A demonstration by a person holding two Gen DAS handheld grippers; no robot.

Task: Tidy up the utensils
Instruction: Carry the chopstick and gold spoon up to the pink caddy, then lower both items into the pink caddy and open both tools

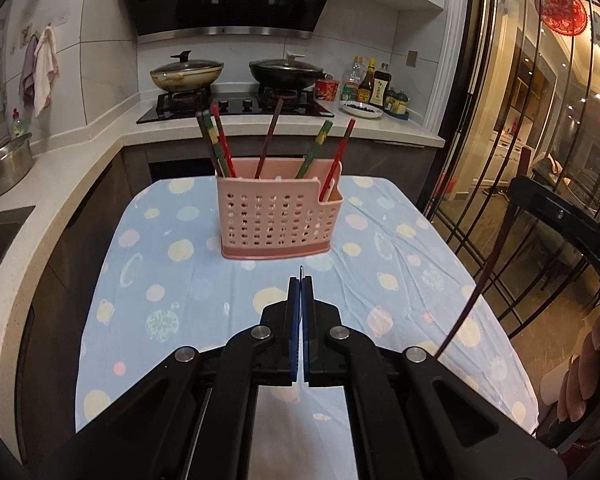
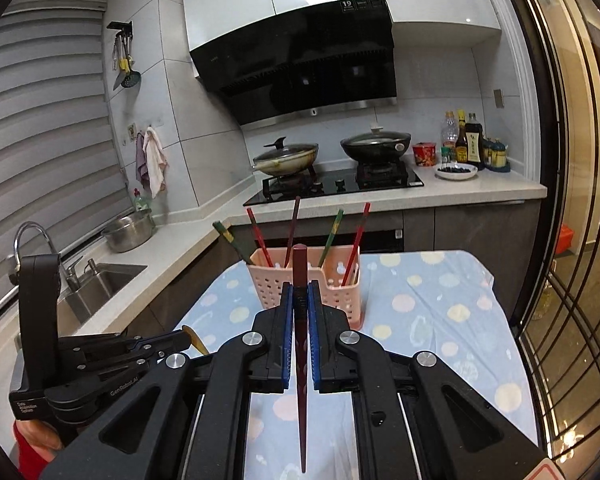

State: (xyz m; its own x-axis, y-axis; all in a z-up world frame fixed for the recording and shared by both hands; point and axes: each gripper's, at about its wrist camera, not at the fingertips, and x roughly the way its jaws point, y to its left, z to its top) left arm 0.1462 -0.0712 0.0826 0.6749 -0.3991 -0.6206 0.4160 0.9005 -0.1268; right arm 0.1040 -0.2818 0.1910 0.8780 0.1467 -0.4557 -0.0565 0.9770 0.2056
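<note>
A pink perforated utensil holder (image 1: 278, 216) stands on the blue dotted tablecloth (image 1: 172, 280) with several chopsticks (image 1: 220, 140) upright in it. It also shows in the right wrist view (image 2: 340, 292). My left gripper (image 1: 301, 280) is shut in front of the holder; something thin and yellowish shows at its tip in the right wrist view (image 2: 194, 338). My right gripper (image 2: 300, 292) is shut on a dark red chopstick (image 2: 300, 344), held above the cloth short of the holder. That chopstick also shows at the right of the left wrist view (image 1: 476, 292).
Behind the table runs a counter with a gas stove (image 2: 336, 186), two lidded pans (image 2: 286, 156), sauce bottles (image 2: 466, 142) and a small dish (image 2: 456, 170). A sink (image 2: 100, 284) and a steel pot (image 2: 128, 232) stand at the left. A glass door (image 2: 572, 240) is at the right.
</note>
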